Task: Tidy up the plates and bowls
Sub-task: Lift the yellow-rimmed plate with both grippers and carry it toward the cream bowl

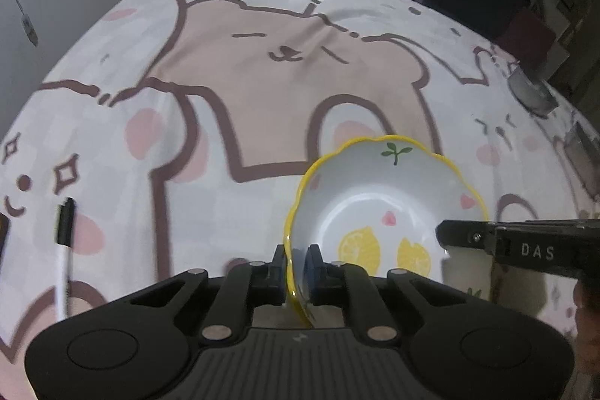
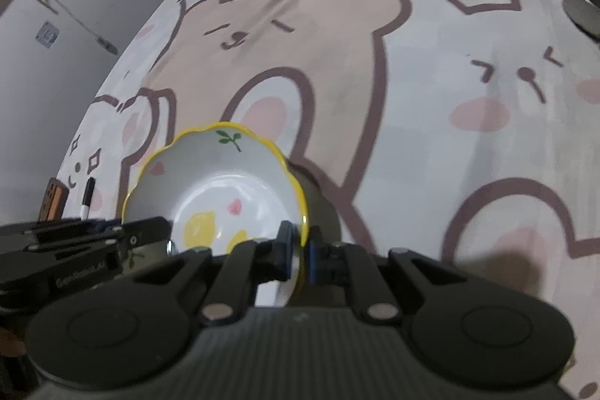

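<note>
On the bear-print cloth (image 1: 262, 92) covering the table, a white bowl (image 1: 386, 197) with a wavy yellow rim and lemon slices painted inside sits near the front edge. The left gripper (image 1: 296, 265) pinches its left rim, the right gripper (image 2: 302, 252) its right rim, both clamped. A metal bowl (image 2: 583, 2) stands far right; a marker (image 1: 64, 242) lies left.

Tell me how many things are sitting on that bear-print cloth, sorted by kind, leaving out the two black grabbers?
Lemon-print bowl, yellow rim pinched on both sides by the grabbers: 1
Metal bowl at the far edge: 1
Marker pen, black cap, white barrel: 1
Small brown object near the pen, too cropped to name: 1
Total: 4
</note>
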The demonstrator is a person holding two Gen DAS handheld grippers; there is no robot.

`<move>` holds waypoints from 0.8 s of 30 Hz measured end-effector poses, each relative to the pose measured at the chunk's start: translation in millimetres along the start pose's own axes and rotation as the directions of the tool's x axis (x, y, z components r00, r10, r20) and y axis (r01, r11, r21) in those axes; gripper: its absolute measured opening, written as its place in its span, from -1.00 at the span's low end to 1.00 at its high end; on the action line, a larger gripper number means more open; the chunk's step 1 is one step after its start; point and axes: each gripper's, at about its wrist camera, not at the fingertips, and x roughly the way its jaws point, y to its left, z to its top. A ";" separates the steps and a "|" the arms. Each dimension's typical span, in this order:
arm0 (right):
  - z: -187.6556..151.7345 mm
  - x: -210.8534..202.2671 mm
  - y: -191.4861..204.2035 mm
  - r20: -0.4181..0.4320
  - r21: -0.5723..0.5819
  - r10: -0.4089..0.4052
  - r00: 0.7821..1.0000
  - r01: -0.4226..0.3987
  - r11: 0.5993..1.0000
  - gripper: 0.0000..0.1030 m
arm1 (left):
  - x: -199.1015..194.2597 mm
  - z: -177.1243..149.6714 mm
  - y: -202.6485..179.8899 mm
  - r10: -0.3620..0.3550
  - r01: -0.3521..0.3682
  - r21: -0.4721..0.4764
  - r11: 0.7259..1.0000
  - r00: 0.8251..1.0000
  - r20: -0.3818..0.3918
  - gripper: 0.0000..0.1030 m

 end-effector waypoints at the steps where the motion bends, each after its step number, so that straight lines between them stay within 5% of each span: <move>1: 1.0 -2.3 -3.3 0.006 0.006 -0.004 1.000 0.004 1.000 -0.80 | -0.1 0.1 -3.0 -0.013 0.013 -0.006 1.000 1.000 0.001 -0.83; 24: 8.6 -112.0 -103.0 0.199 0.107 -0.040 0.979 0.019 0.994 -0.82 | -38.4 30.8 -127.7 -0.148 0.141 0.059 0.988 0.982 0.120 -0.88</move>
